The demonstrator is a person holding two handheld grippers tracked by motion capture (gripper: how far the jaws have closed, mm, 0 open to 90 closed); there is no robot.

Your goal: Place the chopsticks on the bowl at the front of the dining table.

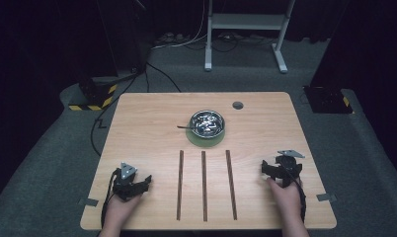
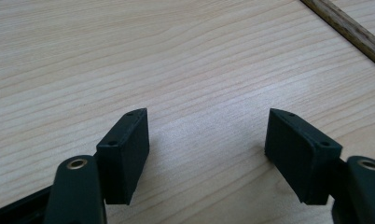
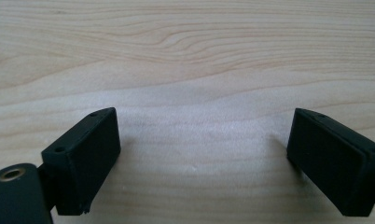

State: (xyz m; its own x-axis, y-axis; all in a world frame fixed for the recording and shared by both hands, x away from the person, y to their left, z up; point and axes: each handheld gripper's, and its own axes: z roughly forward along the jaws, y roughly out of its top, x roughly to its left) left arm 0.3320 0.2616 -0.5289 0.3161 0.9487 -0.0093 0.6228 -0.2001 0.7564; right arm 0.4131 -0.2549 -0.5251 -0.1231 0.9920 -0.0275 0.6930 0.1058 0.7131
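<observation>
— Wooden table [image 1: 152,118]: what is seen on it?

— A metal bowl [image 1: 207,123] is set on a green mat [image 1: 205,140], just behind three dark strips [image 1: 204,185].

— And the grippers?

— Left gripper [image 1: 143,181] is rested left of the strips, right gripper [image 1: 266,169] right of them. Both are held with jaws spread wide; nothing is gripped.

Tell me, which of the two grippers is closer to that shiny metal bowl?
Right, by a small margin. The right gripper rests below and right of the bowl; the left gripper sits farther off, at the table's near left corner. Both are open and empty.
</observation>
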